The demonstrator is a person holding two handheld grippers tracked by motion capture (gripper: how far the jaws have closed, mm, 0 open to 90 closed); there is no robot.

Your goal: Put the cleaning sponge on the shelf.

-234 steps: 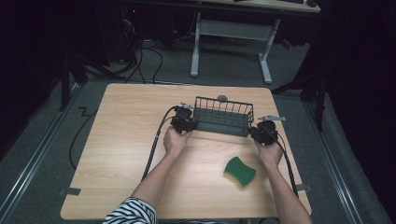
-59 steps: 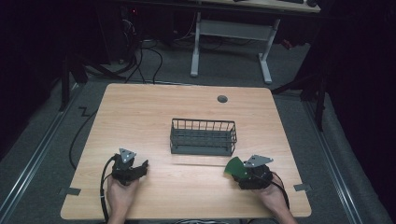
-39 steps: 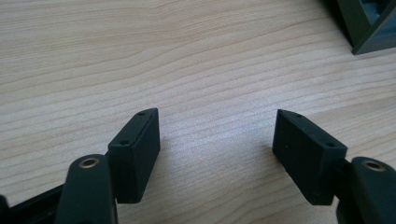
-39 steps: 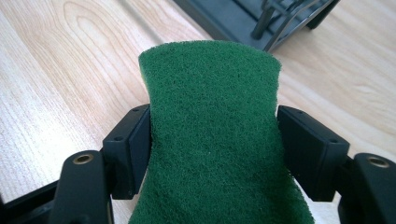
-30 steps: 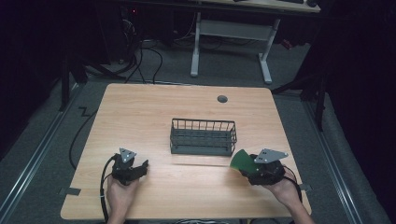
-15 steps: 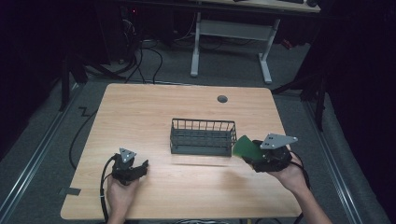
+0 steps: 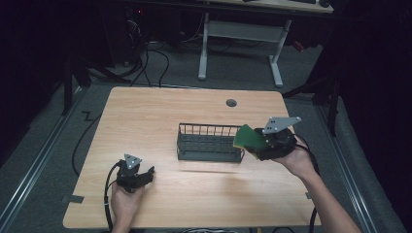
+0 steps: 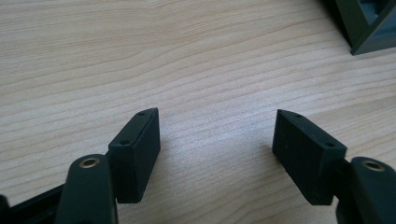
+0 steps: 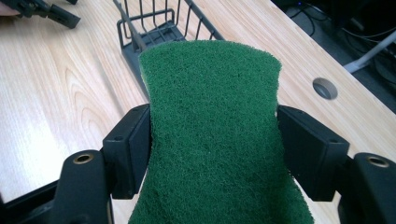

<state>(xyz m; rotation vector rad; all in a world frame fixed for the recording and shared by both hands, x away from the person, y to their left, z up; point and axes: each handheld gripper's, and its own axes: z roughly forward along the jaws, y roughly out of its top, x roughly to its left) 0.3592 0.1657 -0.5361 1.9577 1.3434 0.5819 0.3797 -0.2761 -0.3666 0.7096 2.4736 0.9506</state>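
Note:
My right gripper (image 7: 253, 144) (image 9: 214, 140) is shut on a green sponge (image 7: 246, 138) (image 9: 215, 126), both pads pinching its narrow waist. It holds the sponge in the air at the right end of the dark wire basket (image 7: 210, 142) (image 9: 152, 25), which stands mid-table. At the table's front left my left gripper (image 7: 145, 175) (image 8: 215, 154) rests low over bare wood, jaws open with nothing between them. One corner of the basket (image 8: 369, 23) lies at the top right of the left gripper view.
The wooden table (image 7: 160, 116) has a round cable hole (image 7: 231, 103) (image 9: 325, 88) behind the basket. A cable trails off the front left edge. A white desk frame (image 7: 238, 34) stands beyond the table's far edge.
My right gripper has lifted the sponge from near the front right of the table up toward the basket's right end. The left gripper has stayed in place.

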